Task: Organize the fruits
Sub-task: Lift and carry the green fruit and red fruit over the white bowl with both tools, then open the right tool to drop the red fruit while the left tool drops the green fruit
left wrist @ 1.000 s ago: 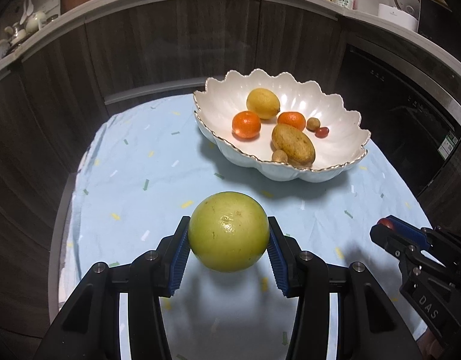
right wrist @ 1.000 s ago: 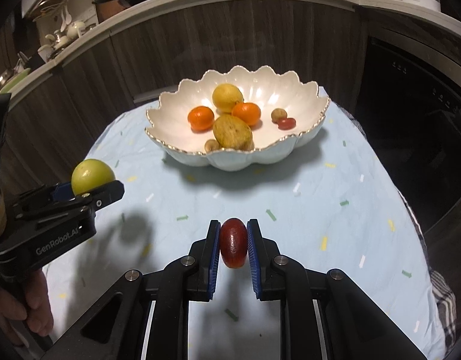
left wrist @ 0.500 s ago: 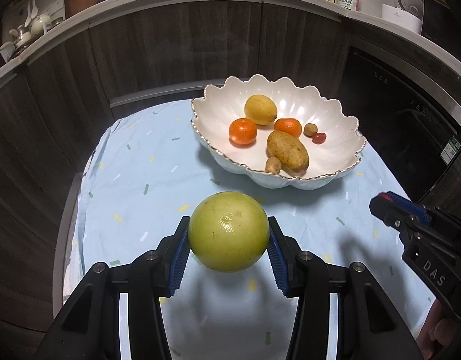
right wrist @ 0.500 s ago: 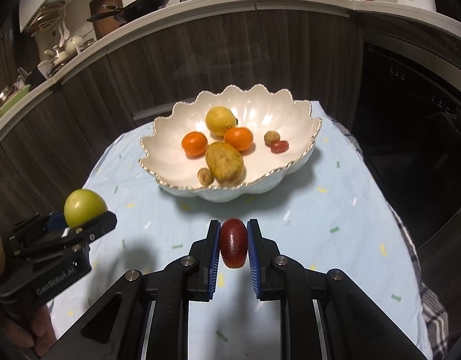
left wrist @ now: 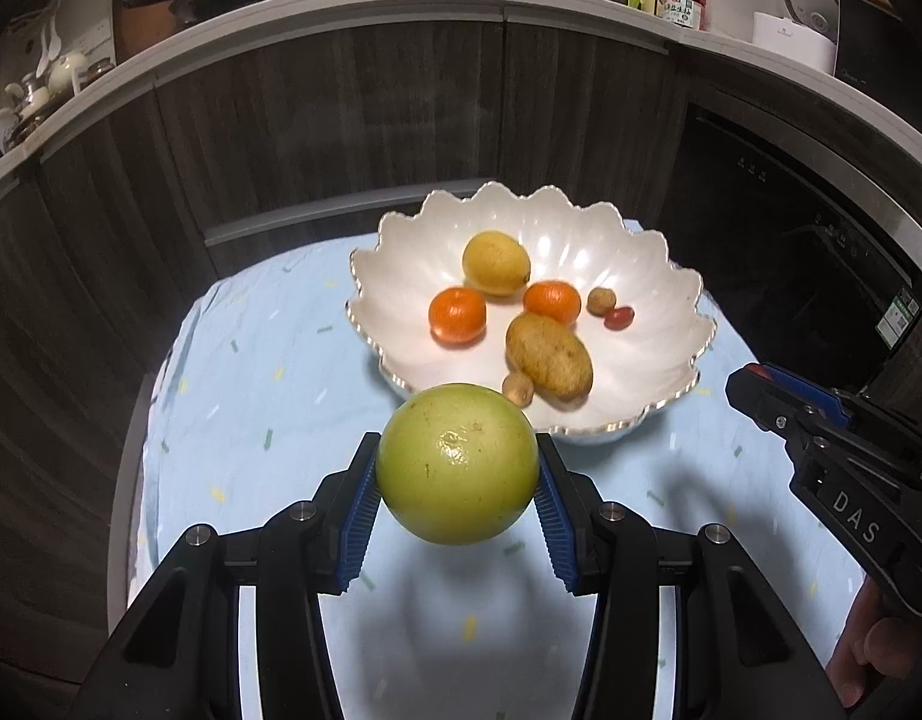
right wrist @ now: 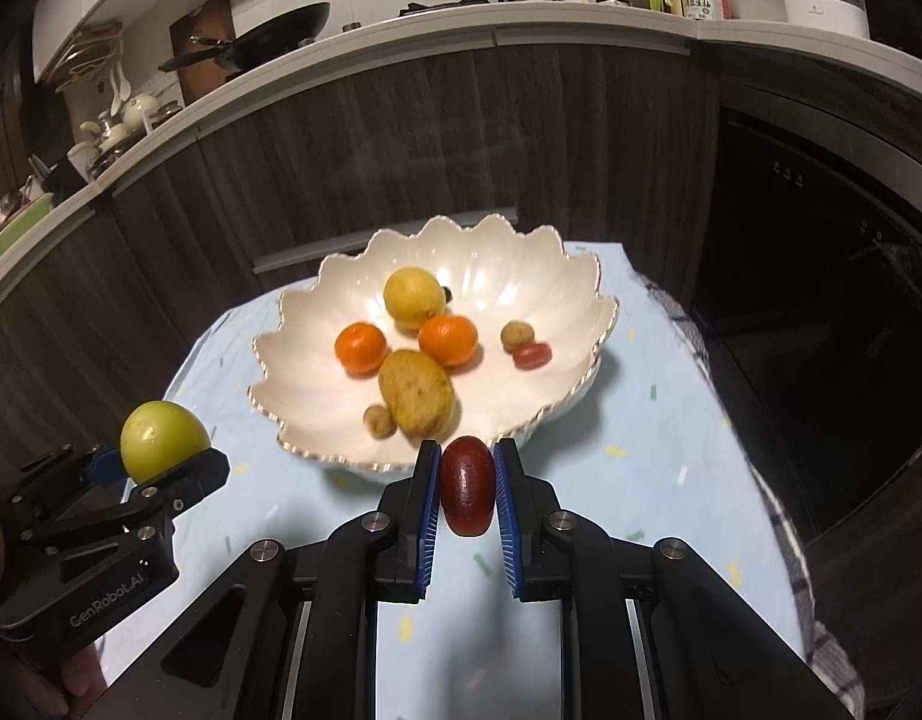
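1 green round fruit (left wrist: 458, 463) sits clamped between the blue pads of the left gripper (left wrist: 458, 480), held above the tabletop (left wrist: 269, 372) just in front of the white scalloped bowl (left wrist: 652, 276); the jaws press its 2 sides. 1 dark red oval fruit (right wrist: 467, 493) stands upright between the pads of the right gripper (right wrist: 468, 498), whose jaws are closed tight on it, also just in front of the bowl's near rim.

Inside the bowl lie 7 pieces: 1 yellow lemon (left wrist: 495, 262) toward the far side, 2 oranges (left wrist: 458, 314) just nearer than it, 1 brown potato-like fruit (left wrist: 549, 355) toward the near rim, 2 small tan round fruits (left wrist: 517, 387), 1 touching the potato-like fruit's near end and 1 to the right of the oranges, and 1 small red fruit (left wrist: 618, 317) beside that second tan one.

The bowl stands on a light blue cloth with small coloured flecks that covers the tabletop. Behind the bowl runs a dark wood cabinet front under a pale counter (right wrist: 401, 30) carrying 1 black wok (right wrist: 263, 36) and several bottles.

Compared with 1 second ago, the bowl lies lower and closer in both wrist views, so each held fruit now overlaps its near rim. Neither grip has changed.
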### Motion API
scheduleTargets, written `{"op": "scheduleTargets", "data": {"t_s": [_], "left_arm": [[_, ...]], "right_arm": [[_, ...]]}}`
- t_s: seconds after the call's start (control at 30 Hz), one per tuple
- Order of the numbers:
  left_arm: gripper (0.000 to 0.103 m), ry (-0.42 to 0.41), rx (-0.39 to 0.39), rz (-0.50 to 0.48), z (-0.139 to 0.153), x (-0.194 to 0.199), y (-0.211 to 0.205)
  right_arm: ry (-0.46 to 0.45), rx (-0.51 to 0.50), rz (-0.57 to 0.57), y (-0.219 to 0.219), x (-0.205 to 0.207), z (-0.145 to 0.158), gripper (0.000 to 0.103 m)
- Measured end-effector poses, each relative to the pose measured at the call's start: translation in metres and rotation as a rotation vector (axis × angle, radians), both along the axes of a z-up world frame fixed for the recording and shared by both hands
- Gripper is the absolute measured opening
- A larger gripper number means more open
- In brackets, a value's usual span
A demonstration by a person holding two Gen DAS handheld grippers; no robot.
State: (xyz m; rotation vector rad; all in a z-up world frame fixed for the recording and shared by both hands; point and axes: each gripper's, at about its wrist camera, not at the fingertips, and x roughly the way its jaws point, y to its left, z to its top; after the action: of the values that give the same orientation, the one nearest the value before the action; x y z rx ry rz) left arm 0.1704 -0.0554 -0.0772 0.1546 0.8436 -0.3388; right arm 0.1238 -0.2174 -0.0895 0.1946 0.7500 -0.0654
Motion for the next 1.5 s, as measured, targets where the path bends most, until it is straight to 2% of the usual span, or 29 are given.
{"op": "scheduleTargets", "data": {"t_s": [0.53, 1.03, 1.5], "left_arm": [[0.047, -0.020, 0.000, -0.007, 0.007, 0.035, -0.022], [0.048, 0.017, 0.015, -0.001, -0.014, 0.075, -0.034], [0.048, 0.074, 0.056, 0.026, -0.033, 0.084, -0.038]], "right_arm": [[-0.004, 0.000, -0.015, -0.019, 0.035, 0.008, 0.019], [0.040, -0.010, -0.004, -0.031, 0.078, -0.004, 0.019], [0.075, -0.013, 0.006, -0.030, 0.091, -0.018, 0.021]]}}
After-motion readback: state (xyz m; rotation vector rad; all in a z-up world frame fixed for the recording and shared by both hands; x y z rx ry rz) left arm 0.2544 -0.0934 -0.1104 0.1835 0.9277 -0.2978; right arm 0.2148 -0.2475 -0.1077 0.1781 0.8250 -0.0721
